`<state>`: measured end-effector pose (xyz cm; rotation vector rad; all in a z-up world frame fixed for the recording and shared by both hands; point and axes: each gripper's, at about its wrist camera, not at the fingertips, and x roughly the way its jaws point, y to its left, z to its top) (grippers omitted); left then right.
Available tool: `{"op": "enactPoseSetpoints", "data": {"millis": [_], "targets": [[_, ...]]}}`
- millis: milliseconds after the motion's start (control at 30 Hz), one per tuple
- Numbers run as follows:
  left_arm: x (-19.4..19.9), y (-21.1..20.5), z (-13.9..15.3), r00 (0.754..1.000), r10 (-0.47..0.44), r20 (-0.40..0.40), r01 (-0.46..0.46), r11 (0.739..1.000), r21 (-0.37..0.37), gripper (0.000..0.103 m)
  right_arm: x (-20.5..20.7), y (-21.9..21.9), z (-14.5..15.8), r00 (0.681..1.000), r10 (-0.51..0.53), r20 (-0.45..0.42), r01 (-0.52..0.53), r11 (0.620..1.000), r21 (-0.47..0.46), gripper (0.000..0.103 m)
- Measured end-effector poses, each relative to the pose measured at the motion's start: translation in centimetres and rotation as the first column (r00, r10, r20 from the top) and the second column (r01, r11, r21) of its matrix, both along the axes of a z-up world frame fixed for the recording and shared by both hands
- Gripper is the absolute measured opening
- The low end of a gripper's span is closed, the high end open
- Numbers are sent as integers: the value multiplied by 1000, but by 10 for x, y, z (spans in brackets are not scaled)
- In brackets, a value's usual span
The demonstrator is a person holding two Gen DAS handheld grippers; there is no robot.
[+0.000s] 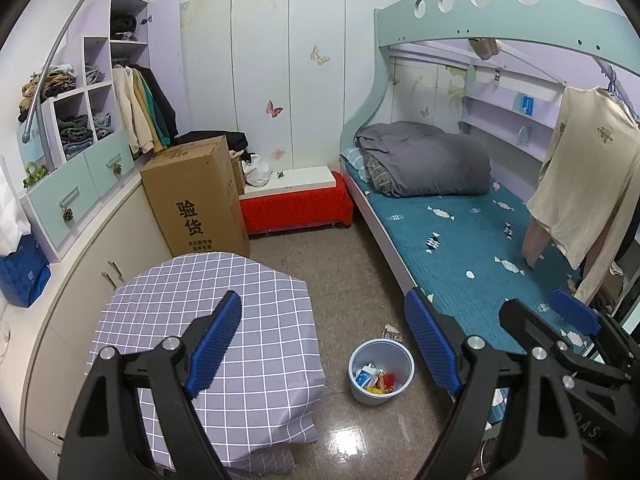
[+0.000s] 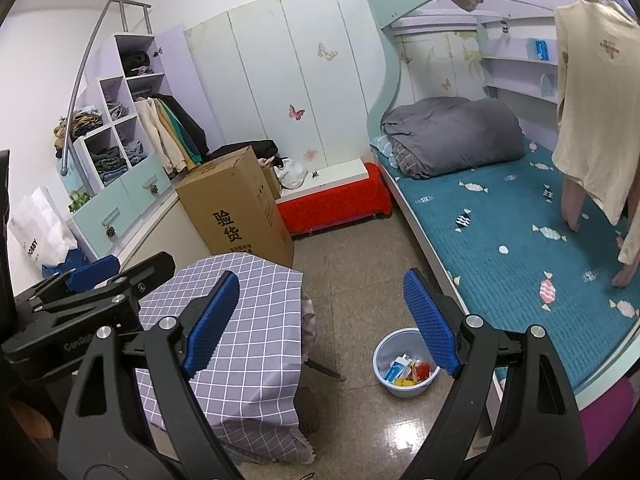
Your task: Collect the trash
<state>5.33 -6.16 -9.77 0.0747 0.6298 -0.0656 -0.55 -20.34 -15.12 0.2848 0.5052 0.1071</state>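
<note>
Left wrist view: we are holding the left gripper (image 1: 324, 344) with its jaws spread wide and nothing between them, tilted down toward the floor. Beside it we are carrying the right gripper (image 1: 528, 312), equally wide and empty, at the same downward slant. Both seem to be hanging ready for a pickup. Just below us the pale blue bin (image 1: 381, 372) is sitting on the tiles between the checked table (image 1: 208, 308) and the bed (image 1: 460, 248), already holding wrappers. One crumpled scrap (image 1: 392, 333) is lying on the floor just beyond it, likely our next target.
</note>
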Motion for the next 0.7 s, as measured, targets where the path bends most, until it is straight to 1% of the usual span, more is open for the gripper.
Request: {"op": "enactPoseSetpoints", "data": {"millis": [233,367,600,700], "targets": [[9,6,-8,1000,11,-28,-12,1000,-5,82,9,5,-6,1000,8,-24,-8,1000,-5,83],[16,18,-14,998,31,-48,-32,999,-15,82,19,15,-11,999,22,-45,-23,1000,-15,83],[37,57,-34,993,67,-97,-72,996,-44,82,47,43,-25,994,54,-97,-58,998,-37,83],[49,80,-45,988,93,-120,-99,994,-51,82,66,64,-36,988,75,-132,-83,995,-51,83]]}}
